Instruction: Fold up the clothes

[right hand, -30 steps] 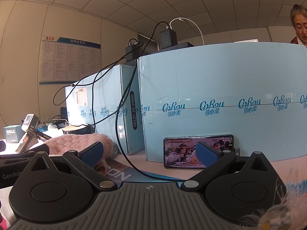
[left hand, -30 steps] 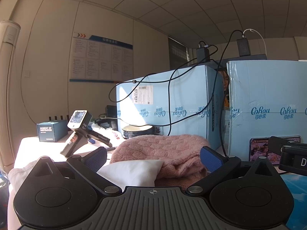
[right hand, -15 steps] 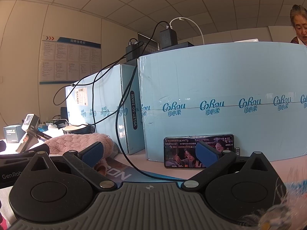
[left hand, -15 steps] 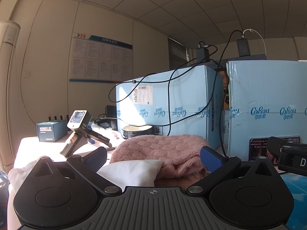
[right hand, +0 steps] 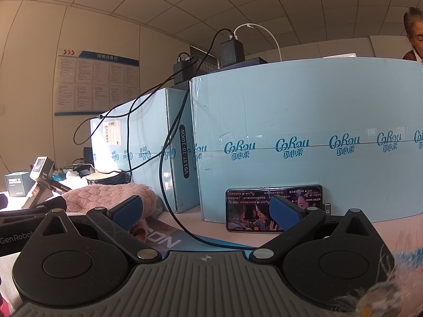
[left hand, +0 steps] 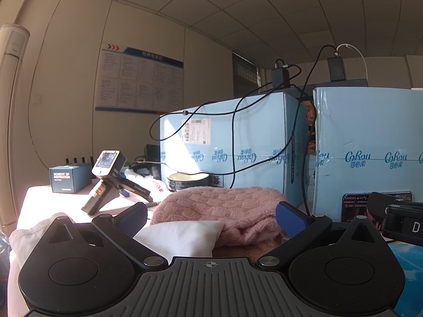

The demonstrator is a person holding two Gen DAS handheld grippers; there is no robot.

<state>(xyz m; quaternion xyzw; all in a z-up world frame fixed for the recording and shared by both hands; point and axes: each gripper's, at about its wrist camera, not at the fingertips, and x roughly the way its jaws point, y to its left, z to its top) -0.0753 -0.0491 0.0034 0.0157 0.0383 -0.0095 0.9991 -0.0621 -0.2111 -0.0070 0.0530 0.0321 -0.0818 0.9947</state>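
Nothing is gripped; both hand-held grippers, left (left hand: 210, 218) and right (right hand: 206, 210), are held apart; the pink cable-knit sweater (left hand: 224, 211) ahead is judged unfolded.

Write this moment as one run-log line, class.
task: fold clothes | left hand-held gripper: open, empty | right hand-held gripper: open, empty | pink knit sweater: on table, untouched | white cloth: beside it

The left gripper (left hand: 211, 218) is hovering with its jaws spread wide and empty. Ahead, a pink knitted sweater (left hand: 222, 211) is lying bunched, touching a white cloth (left hand: 185, 235), before light blue boxes (left hand: 238, 142).
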